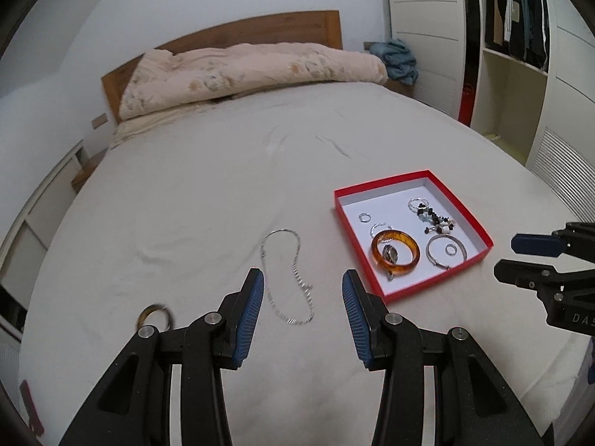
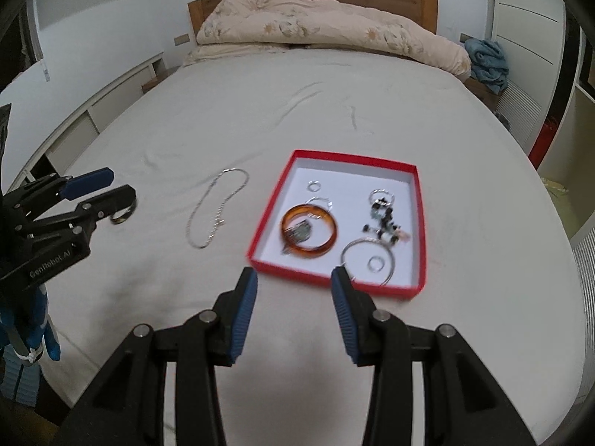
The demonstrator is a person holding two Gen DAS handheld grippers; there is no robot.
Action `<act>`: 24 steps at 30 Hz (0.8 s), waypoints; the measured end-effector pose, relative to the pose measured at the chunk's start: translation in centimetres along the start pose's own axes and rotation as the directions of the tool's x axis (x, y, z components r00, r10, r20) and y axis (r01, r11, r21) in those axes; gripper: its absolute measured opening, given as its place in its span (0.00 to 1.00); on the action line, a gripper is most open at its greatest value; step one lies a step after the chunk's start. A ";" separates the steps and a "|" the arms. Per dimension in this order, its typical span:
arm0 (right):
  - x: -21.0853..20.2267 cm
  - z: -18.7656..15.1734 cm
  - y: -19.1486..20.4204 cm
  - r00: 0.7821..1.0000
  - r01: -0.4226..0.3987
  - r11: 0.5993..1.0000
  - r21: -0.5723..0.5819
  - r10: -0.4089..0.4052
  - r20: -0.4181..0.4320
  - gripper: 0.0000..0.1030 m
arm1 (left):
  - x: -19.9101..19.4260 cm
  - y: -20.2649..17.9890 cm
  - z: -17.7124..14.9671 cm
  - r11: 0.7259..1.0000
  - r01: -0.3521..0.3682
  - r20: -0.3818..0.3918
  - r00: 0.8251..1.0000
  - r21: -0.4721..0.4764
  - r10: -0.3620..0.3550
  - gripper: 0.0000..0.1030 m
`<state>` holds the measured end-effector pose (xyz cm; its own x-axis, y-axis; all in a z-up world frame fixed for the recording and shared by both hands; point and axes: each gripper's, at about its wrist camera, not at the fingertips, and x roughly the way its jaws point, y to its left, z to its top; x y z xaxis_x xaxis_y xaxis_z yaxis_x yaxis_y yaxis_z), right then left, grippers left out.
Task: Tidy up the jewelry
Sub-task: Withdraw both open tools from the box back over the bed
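Both grippers hover above the bed (image 1: 186, 186) with fingers spread and nothing between them.

**Items still outside the box.** A silver chain necklace (image 1: 288, 278) lies loose on the sheet, left of the red box (image 1: 372, 186). It forms a narrow loop, and its long axis runs away from the cameras, roughly parallel to the box's left wall. A small dark-and-gold ring-shaped piece (image 1: 156, 316) lies further left; in the left wrist view the gripper frame partly hides it, so whether it is a bangle or a ring cannot be told.

**Items already in the box.** An amber bangle (image 1: 396, 251), a beaded piece (image 1: 435, 219), and several silver rings and hoops rest on the white floor.

**Relation that governs the next move.** In the left wrist view the necklace lies directly ahead of the left gripper (image 1: 303, 278), its near end showing between the two fingertips. The right gripper (image 2: 293, 278) points at the near wall of the box, with the necklace off to its left. The left gripper is therefore judged nearer and better aligned. A descent across the narrow width of the loop would likely gather both strands.
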<state>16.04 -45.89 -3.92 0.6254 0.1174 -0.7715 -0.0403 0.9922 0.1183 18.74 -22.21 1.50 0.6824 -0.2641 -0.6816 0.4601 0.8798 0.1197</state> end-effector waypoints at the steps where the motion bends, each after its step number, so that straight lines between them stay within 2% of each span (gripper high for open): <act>1: -0.6 -0.5 0.5 1.000 -0.003 1.000 0.003 0.003 0.005 0.38 | -0.6 0.1 -0.3 1.000 -0.004 0.003 1.000 -0.004 0.004 0.42; 13: -6.3 -4.4 4.9 0.998 -0.008 1.000 0.008 0.008 0.070 0.38 | -8.3 1.7 -4.5 0.996 -0.063 0.050 0.997 -0.065 0.067 0.42; 24: -9.8 -7.1 9.0 0.992 -0.030 1.000 -0.010 0.031 0.121 0.38 | -15.0 3.4 -8.4 0.986 -0.114 0.100 0.987 -0.125 0.127 0.42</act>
<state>4.00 -37.80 0.24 0.7133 0.1418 -0.6864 -0.0666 0.9886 0.1350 5.36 -11.92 6.06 0.7885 -0.1885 -0.5854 0.3047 0.9466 0.1057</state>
